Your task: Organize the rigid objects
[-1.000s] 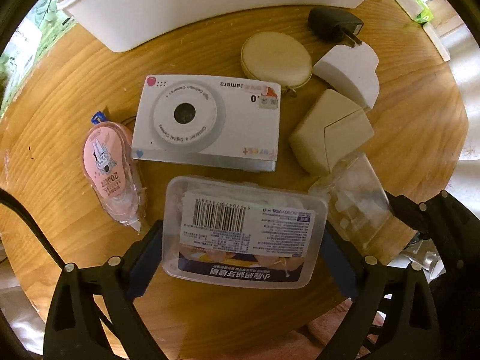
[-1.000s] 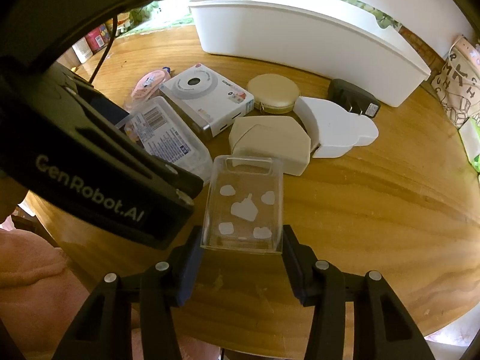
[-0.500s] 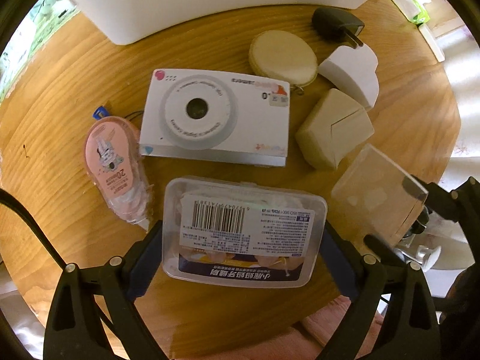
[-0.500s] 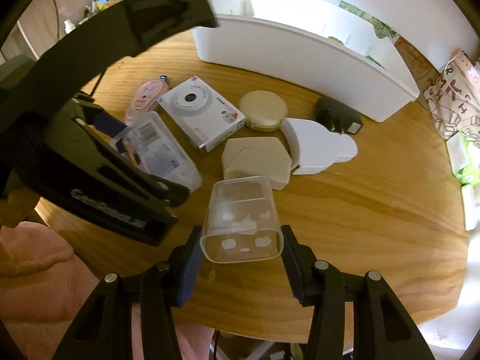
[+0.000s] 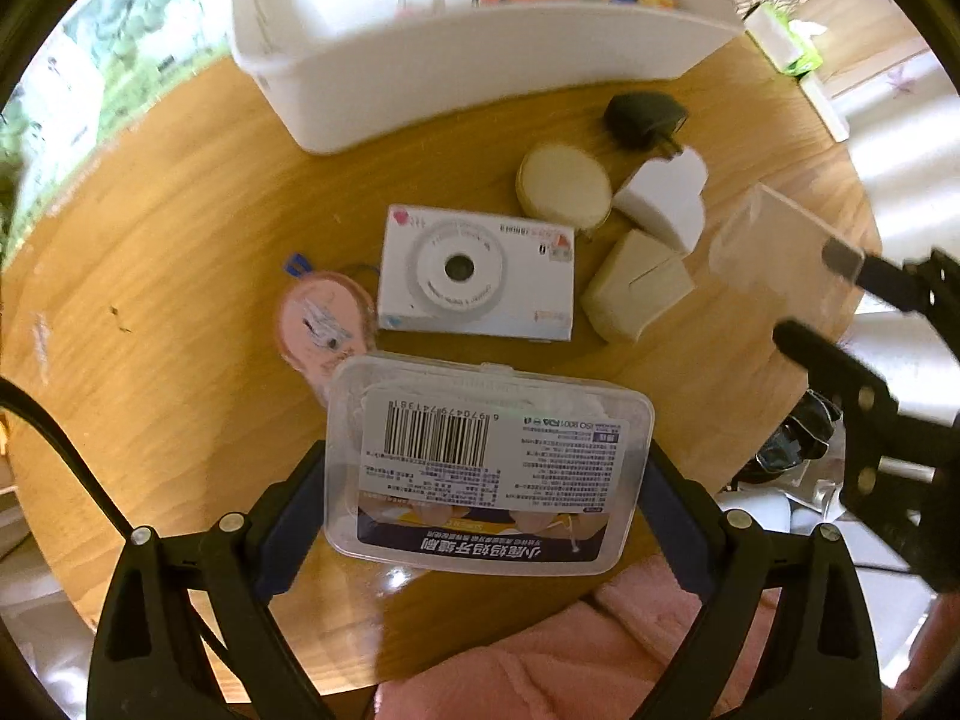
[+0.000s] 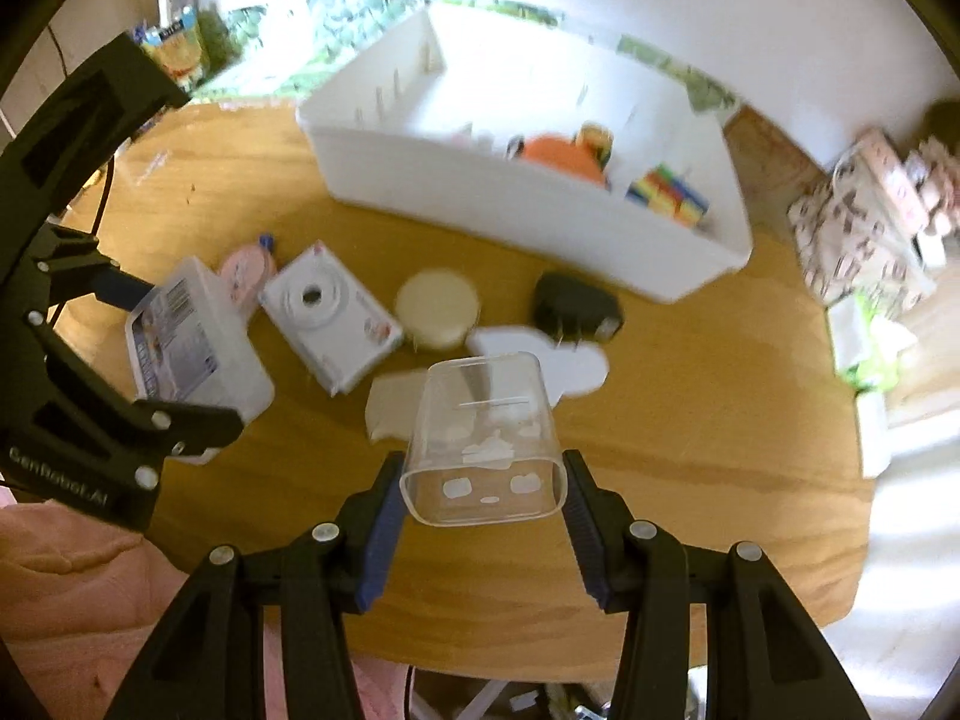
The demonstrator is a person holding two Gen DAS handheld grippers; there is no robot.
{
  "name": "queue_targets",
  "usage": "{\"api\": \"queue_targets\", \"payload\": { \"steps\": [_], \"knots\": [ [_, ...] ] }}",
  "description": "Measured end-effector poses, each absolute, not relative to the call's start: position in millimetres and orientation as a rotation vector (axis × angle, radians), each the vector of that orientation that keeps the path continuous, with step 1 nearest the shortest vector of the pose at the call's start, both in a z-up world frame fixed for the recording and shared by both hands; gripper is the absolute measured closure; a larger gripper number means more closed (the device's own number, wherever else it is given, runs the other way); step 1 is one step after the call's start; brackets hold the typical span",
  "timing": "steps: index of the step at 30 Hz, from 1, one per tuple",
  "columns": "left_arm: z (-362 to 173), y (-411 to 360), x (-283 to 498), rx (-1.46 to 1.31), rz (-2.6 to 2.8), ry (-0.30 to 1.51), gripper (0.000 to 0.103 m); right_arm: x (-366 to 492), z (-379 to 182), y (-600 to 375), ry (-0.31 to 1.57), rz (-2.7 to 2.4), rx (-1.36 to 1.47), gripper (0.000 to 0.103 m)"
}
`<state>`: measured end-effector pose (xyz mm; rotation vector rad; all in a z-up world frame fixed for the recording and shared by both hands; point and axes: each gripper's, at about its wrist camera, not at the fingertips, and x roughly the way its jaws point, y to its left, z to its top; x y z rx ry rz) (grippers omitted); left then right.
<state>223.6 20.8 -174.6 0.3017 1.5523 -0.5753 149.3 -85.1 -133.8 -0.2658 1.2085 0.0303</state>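
We see the left hand-held gripper (image 5: 489,489) clamped on a clear lidded box with a barcode label (image 5: 486,459), lifted above the table (image 5: 180,300) just in front of the white toy camera (image 5: 477,273). The right hand-held gripper (image 6: 480,510) grips a clear plastic container (image 6: 483,444), raised off the table, right of the camera. The white organizer bin (image 6: 528,204) stands behind the camera.

The left gripper (image 6: 180,414) body reads "GenRobot.AI". The clear plastic box (image 5: 489,462) has a label with a barcode numbered 6970479741381, seen upside down.
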Motion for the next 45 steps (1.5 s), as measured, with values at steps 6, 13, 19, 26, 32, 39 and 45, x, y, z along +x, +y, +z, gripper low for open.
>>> {"api": "queue_targets", "payload": {
  "steps": [6, 13, 19, 26, 32, 39, 45],
  "knots": [
    [-138.4, 18.5, 235.9, 0.304, -0.585, 1.487, 0.007, 151.5, -101.7, -79.8, 1.139, 0.074, -0.322, 0.053],
    [-101.6, 15.1, 231.3, 0.278, -0.531, 1.381, 0.007, 169.4, -73.9, -81.5, 1.061, 0.16, -0.363, 0.053],
    [-71.0, 10.2, 240.6, 0.245, -0.446, 1.292, 0.007, 188.6, -54.7, -87.0, 0.991, 0.217, -0.38, 0.053],
    [-53.8, 15.0, 264.6, 0.191, -0.338, 1.204, 0.007, 217.4, -50.7, -103.3, 0.952, 0.241, -0.357, 0.053],
    [-49.6, 10.3, 289.6, 0.104, -0.275, 1.128, 0.007, 240.0, -54.1, -119.3, 0.891, 0.299, -0.307, 0.053],
    [-51.5, -0.4, 313.5, 0.02, -0.247, 1.021, 0.007, 262.7, -71.8, -134.8, 0.837, 0.359, -0.29, 0.053],
    [-56.4, -10.5, 330.0, -0.051, -0.229, 0.911, 0.007, 273.4, -87.5, -142.6, 0.756, 0.388, -0.294, 0.053]
  ]
}}
